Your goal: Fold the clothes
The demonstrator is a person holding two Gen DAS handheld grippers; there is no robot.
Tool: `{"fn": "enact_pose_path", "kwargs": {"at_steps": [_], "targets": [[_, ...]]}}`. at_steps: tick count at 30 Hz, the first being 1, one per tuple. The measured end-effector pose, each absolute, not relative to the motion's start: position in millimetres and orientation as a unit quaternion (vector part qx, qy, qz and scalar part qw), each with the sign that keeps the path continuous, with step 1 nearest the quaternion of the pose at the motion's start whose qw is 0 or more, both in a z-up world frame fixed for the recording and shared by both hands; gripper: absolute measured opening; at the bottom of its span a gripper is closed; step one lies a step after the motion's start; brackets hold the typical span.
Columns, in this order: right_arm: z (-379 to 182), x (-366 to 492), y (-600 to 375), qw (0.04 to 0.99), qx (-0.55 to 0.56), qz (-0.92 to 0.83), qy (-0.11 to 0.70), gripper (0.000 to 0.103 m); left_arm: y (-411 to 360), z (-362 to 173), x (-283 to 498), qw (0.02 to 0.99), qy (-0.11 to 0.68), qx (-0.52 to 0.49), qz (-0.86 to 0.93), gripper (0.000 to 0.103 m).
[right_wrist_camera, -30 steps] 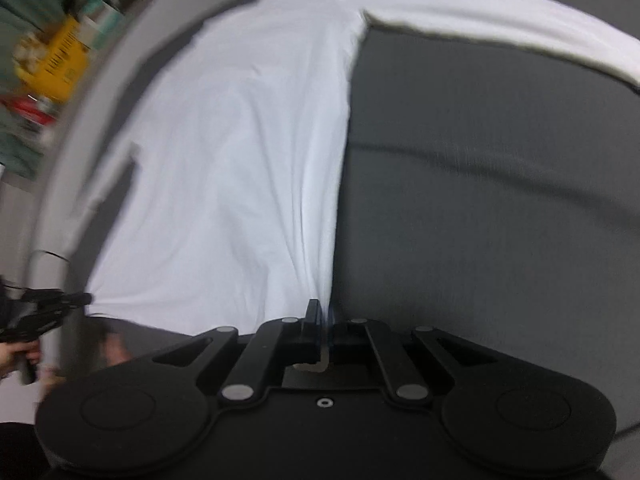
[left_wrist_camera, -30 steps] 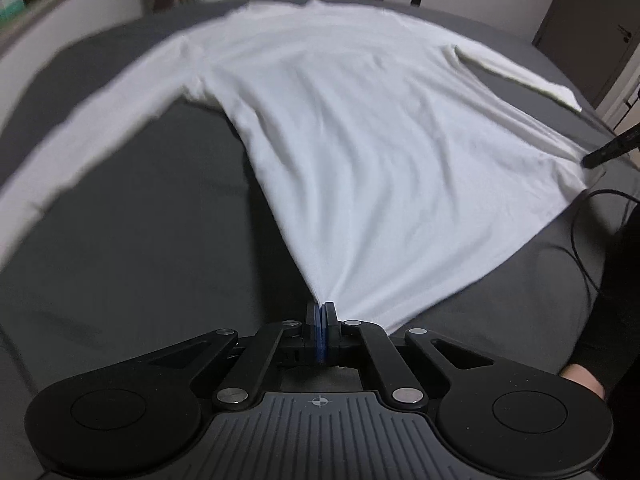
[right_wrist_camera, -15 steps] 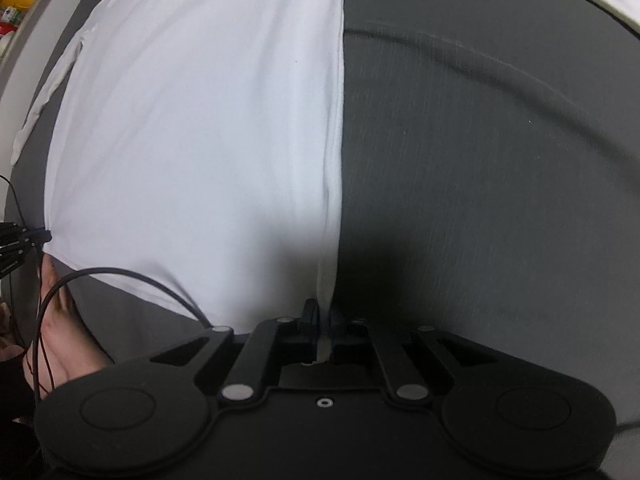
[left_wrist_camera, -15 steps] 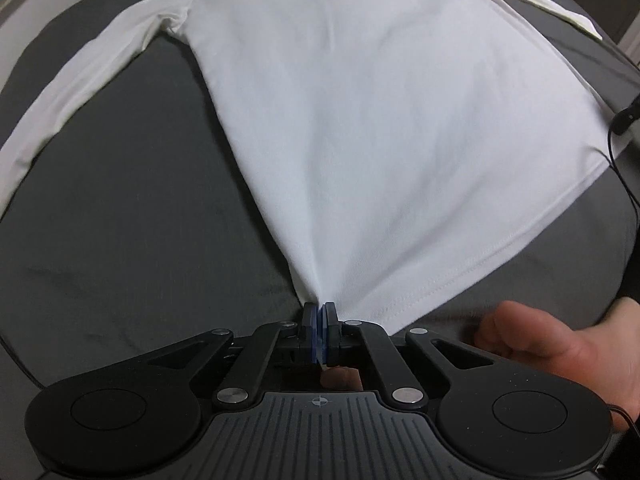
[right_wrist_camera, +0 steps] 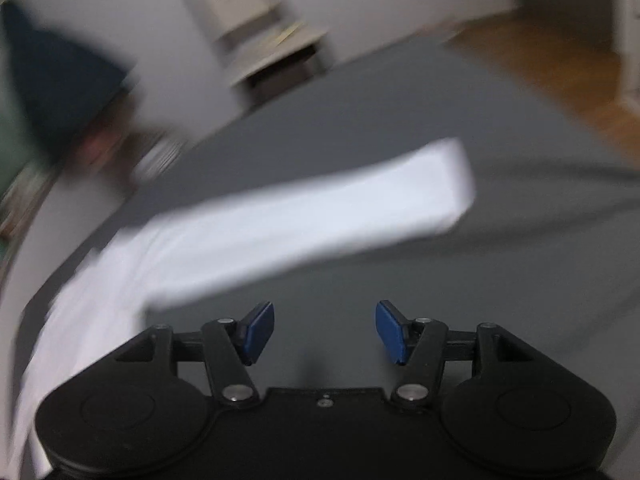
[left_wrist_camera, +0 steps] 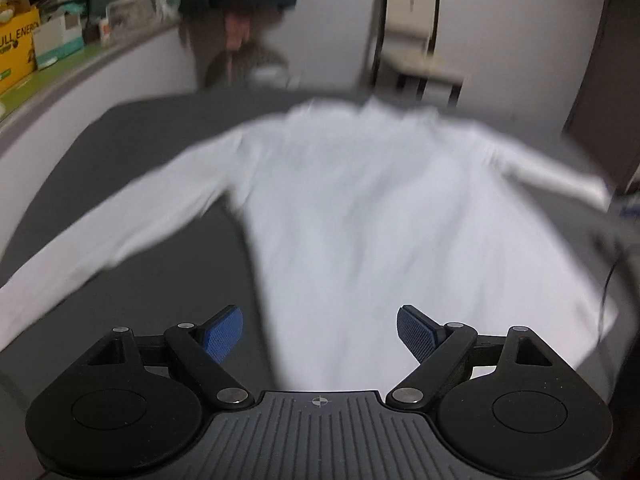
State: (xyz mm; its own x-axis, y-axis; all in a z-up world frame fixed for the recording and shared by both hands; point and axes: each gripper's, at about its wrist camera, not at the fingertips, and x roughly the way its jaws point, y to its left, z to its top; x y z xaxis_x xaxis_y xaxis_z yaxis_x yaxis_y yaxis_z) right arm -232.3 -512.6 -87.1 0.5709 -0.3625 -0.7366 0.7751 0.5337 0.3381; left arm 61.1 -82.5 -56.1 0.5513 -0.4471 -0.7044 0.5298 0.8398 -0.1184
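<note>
The big dark grey fabric-covered bed (left_wrist_camera: 132, 216) takes up most of both views, and the white long-sleeved cotton shirt (left_wrist_camera: 380, 220) is spread flat on top of it, hem end toward the left camera and collar end at the far side. Both sleeves are stretched outward: one runs down to the lower left in the left wrist view, the other angles off to the right edge. In the right wrist view that right-hand sleeve (right_wrist_camera: 320, 216) lies as a long white band across the grey cover, its cuff end pointing right, with the shirt body trailing off at the lower left.

Everything is pretty motion-blurred, so fine creases in the cloth are hard to make out.

Behind the bed there's a pale wall, a small light-coloured side table with dark legs (left_wrist_camera: 420, 60), and a ledge on the left with a yellow cardboard box (left_wrist_camera: 16, 52) and some other boxes. A strip of wooden floor (right_wrist_camera: 552, 68) shows at the top right in the right wrist view. A thin black cable (left_wrist_camera: 608, 280) curves along the right side of the shirt.

The left tongs (left_wrist_camera: 320, 334) are spread wide, blue pads well apart, hovering over the hem area with nothing between them. The right tongs (right_wrist_camera: 325, 330) are spread too, empty, over bare grey bed just beside the shirt's edge.
</note>
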Motion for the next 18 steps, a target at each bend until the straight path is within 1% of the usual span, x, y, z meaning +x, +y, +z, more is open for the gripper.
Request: {"fn": "enact_pose_path", "kwargs": {"at_steps": [2,5,7,10,11,12,13,14,15,18], "targets": [[-96,-229,-549,0.815,0.312,-0.396,0.287,0.054,-103,-53,74,0.882,0.372,0.028,-0.287,0.086],[-110,-228,-596,0.807,0.320,-0.420,0.263,0.052,-143,-59,88,0.885,0.356,0.006,-0.300,0.086],[-123,-219,-617,0.806,0.313,-0.426,0.264,0.048,-157,-72,85,0.882,0.356,0.003,-0.308,0.086],[-141,-200,-634,0.807,0.294,-0.424,0.287,0.048,-170,-87,88,0.875,0.369,0.009,-0.313,0.086],[-146,-195,-635,0.807,0.292,-0.422,0.292,0.046,-173,-91,85,0.873,0.374,0.014,-0.312,0.086],[-149,-192,-635,0.807,0.292,-0.420,0.296,0.042,-172,-96,85,0.872,0.381,0.018,-0.306,0.086],[-153,-189,-634,0.807,0.293,-0.417,0.299,0.031,-170,-100,85,0.871,0.388,0.022,-0.300,0.086],[-155,-189,-631,0.809,0.297,-0.412,0.296,0.014,-168,-104,87,0.871,0.394,0.022,-0.292,0.086],[-156,-189,-627,0.812,0.303,-0.406,0.289,0.008,-166,-108,89,0.871,0.400,0.022,-0.284,0.086],[-134,-183,-603,0.838,0.276,-0.395,0.255,0.007,-159,-113,95,0.875,0.408,0.029,-0.259,0.086]]}}
